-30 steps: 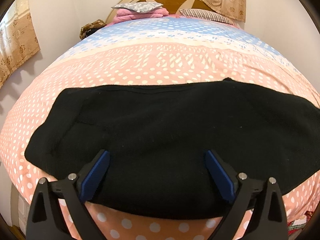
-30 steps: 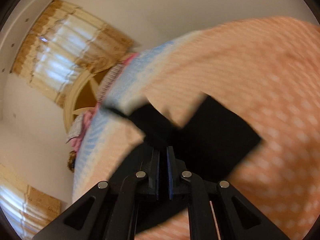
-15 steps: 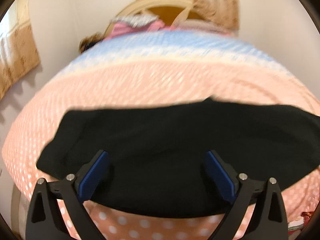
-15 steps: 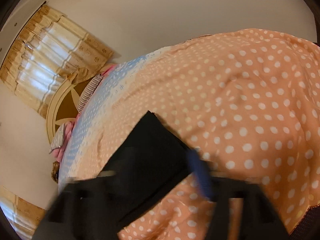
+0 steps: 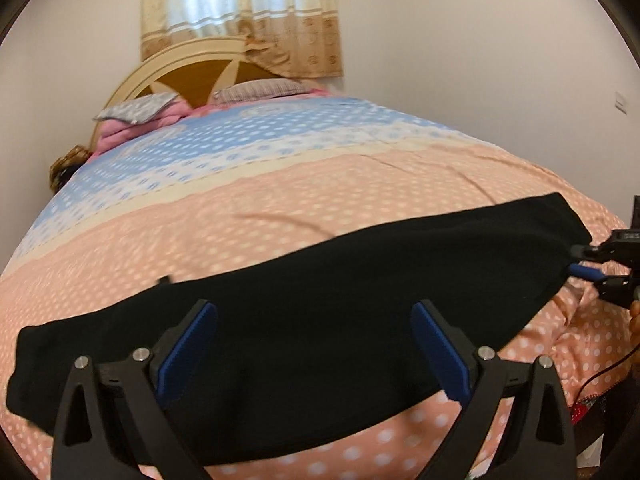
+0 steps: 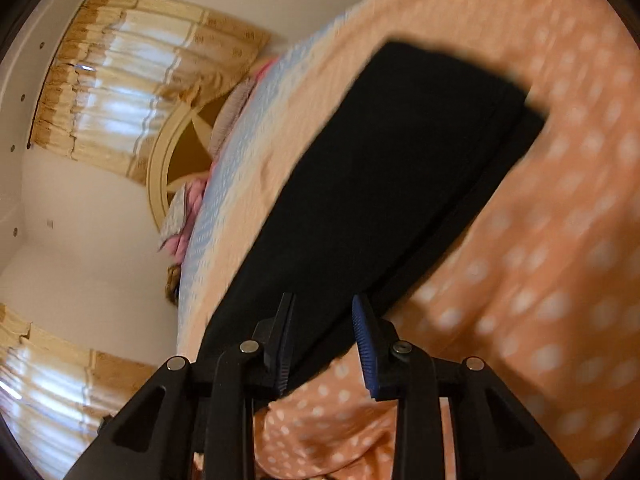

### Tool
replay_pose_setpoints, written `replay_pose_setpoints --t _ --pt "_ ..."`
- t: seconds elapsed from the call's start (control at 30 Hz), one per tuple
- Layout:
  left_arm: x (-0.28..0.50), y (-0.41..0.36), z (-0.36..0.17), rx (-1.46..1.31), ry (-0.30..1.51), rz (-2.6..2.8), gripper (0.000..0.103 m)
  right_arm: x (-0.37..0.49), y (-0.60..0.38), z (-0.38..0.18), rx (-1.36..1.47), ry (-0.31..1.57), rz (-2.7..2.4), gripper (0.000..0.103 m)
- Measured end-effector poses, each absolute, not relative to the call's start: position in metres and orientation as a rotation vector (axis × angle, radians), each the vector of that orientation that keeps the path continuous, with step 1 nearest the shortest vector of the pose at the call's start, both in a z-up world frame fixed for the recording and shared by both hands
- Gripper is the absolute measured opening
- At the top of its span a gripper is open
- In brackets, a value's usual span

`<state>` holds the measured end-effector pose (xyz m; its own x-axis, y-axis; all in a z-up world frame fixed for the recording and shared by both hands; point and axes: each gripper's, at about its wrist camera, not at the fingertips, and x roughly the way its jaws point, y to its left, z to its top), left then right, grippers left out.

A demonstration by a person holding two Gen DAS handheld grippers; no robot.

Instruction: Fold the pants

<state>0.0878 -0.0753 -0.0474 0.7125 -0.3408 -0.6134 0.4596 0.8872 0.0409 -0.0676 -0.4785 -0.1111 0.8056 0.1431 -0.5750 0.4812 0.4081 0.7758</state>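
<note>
The black pants lay stretched in a long band across the near end of the bed, on its peach dotted cover, already doubled leg on leg as far as we could judge. In the right wrist view a second edge showed just below the upper layer along the near side, which suggested two layers stacked.

We judged the cloth soft, limp and light, with a matte knit that would not slip much but would sag and crease wherever it went unsupported. The sensible places to take hold were the corners of one short end, pinching both layers together so the lower one did not trail.

Our left tongs stood wide apart over the middle of the pants, gripping nothing. Our right tongs were partly apart at the far right end of the band, with the cloth edge between the fingers but not clamped.

Beyond the pants lay pillows, a headboard and curtains.
</note>
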Motion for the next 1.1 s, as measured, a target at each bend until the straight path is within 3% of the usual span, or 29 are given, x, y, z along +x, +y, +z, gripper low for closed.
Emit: replay_pose_setpoints --t 0.37,0.4,0.43,0.7,0.9,1.1 --pt "0.093 -0.066 -0.088 0.103 0.813 -0.443 0.1 -0.037 -0.465 -0.123 1.118 0.646 -0.204 0.029" --pt "0.09 -0.066 -0.086 0.109 0.808 -0.443 0.1 -0.036 -0.463 -0.122 1.103 0.645 -0.202 0.011" --pt "0.089 -0.067 -0.085 0.115 0.801 -0.443 0.1 -0.035 -0.461 -0.12 1.095 0.647 -0.19 0.003" --pt "0.086 -0.07 -0.064 0.142 0.747 -0.463 0.1 -0.054 -0.462 -0.113 1.078 0.659 -0.186 0.003" --pt "0.094 -0.089 -0.064 0.171 0.731 -0.472 0.1 -0.053 -0.46 -0.139 1.087 0.717 -0.199 0.003" --pt "0.094 -0.107 -0.085 0.242 0.757 -0.461 0.1 -0.074 -0.48 -0.107 1.069 0.688 -0.189 0.008"
